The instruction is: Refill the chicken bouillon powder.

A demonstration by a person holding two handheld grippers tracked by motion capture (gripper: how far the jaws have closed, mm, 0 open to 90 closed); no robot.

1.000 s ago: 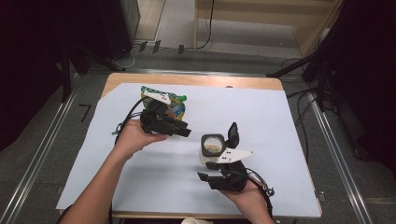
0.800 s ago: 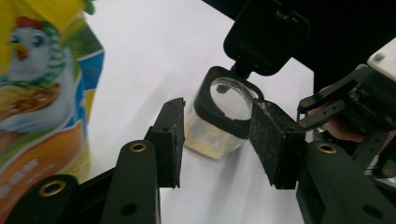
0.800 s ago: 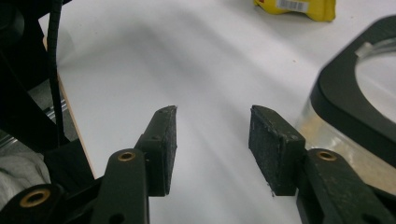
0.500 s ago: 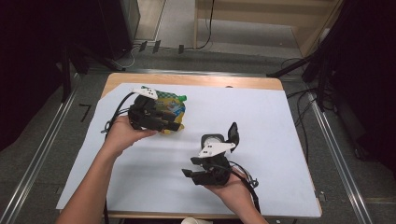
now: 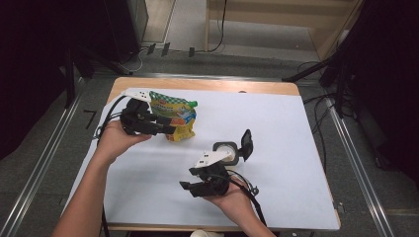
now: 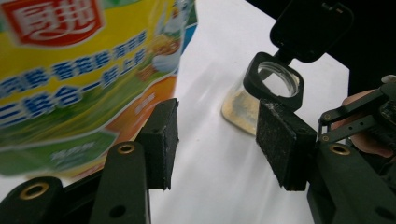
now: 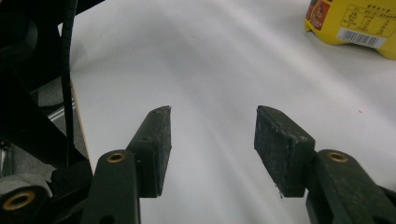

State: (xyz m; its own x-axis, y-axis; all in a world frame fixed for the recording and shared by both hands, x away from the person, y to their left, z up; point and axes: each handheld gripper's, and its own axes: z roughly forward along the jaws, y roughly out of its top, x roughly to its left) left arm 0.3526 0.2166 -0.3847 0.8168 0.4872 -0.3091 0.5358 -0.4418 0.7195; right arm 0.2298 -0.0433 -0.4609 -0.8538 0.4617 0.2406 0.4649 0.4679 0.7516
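Note:
A yellow and green snack bag [image 5: 177,114] lies at the back left of the white table sheet [image 5: 296,148]. My left gripper [image 5: 165,127] is at the bag's near edge, open; its jaws have just been closing a little, with bare table between the pads. In the left gripper view the bag [image 6: 79,70] lies against the outer side of the left pad of that gripper [image 6: 217,140]. A small clear jar [image 5: 228,150] with its black flip lid [image 5: 245,144] up stands mid-table. My right gripper [image 5: 189,178] is near the front edge, open and still widening, empty [image 7: 212,144].
The wooden table edge [image 5: 207,85] runs along the back, with a metal rail [image 5: 356,163] on the right. In the right gripper view the bag's barcode corner [image 7: 359,28] lies far ahead. The jar [image 6: 261,88] holds a pale powder.
My left hand has moved left and back from mid-table to the snack bag. My right gripper has drifted left, away from the jar. The jar has stayed put.

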